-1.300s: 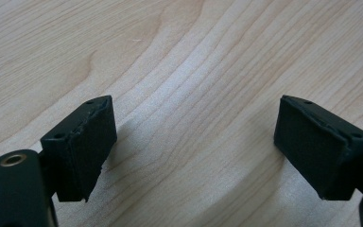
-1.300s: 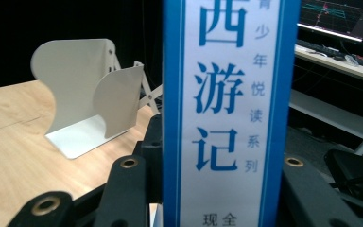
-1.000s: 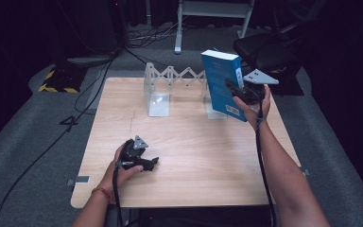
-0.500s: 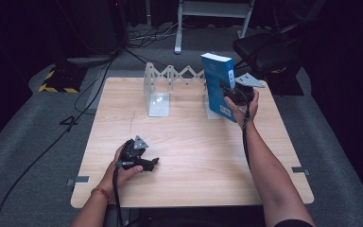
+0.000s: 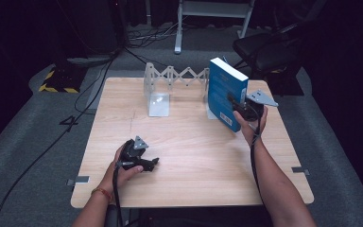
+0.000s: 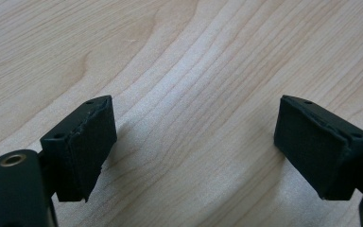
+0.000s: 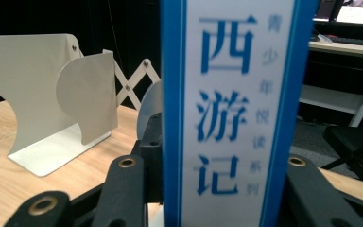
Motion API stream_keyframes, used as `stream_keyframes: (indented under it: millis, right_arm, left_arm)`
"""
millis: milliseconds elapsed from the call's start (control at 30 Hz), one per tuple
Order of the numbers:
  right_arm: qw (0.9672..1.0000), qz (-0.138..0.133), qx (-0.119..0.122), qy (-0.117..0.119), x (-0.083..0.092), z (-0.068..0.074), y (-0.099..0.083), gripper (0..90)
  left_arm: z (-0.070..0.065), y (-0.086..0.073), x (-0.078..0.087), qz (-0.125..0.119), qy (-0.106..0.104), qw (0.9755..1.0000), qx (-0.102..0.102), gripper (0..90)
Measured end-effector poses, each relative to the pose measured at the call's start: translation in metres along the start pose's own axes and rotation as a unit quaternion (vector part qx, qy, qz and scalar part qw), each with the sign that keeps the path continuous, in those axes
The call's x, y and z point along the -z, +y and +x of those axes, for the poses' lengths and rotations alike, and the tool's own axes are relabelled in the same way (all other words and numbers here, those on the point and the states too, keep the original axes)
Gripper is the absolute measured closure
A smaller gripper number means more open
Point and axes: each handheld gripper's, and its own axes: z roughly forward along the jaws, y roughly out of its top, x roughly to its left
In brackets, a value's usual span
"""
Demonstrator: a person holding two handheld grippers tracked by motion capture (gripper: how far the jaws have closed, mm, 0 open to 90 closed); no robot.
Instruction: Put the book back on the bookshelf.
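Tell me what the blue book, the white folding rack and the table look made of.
Blue book: paper with a glossy printed cover, judging by its sheen. White folding bookend rack: likely painted sheet metal, thin bent plates and riveted scissor links. Table: pale wood or wood-look laminate, matte, with visible grain.

We see a pale wooden desk [image 5: 189,156], a white folding bookend rack [image 5: 170,82] at its far edge, and black cables [image 5: 80,113] across the grey floor [image 5: 23,156].

The book [image 5: 224,90] was a thick blue paperback with a white spine panel printed in blue characters [image 7: 227,109]. It stood upright, slightly tilted, at the far right of the worktop [image 5: 189,156], beside the right plate of the expanding bookend [image 5: 175,85].
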Motion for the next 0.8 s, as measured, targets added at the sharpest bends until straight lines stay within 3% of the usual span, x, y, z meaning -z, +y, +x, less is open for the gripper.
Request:
stream_keyframes:
  millis: [267, 333, 467, 600, 800]
  right_arm:
    - [0.9999, 0.003, -0.009, 0.008, 0.018, -0.012, -0.017, 60.6]
    - [1.0000, 0.007, -0.002, 0.004, 0.021, -0.014, -0.018, 60.5]
    - [0.9998, 0.011, -0.019, 0.003, 0.025, -0.022, -0.021, 60.3]
    - [0.9998, 0.015, -0.006, 0.012, 0.026, -0.020, -0.021, 59.9]
    - [0.9988, 0.048, -0.006, 0.009, 0.037, -0.027, -0.028, 45.8]
  left_arm:
    - [0.000, 0.000, 0.000, 0.000, 0.000, 1.0000, -0.001, 14.2]
    - [0.000, 0.000, 0.000, -0.001, -0.003, 1.0000, 0.004, 14.2]
    - [0.000, 0.000, -0.001, -0.001, -0.004, 1.0000, 0.003, 13.9]
    - [0.000, 0.000, -0.001, -0.001, -0.004, 1.0000, 0.003, 13.9]
    - [-0.001, 0.000, -0.001, -0.001, -0.003, 1.0000, 0.005, 14.0]
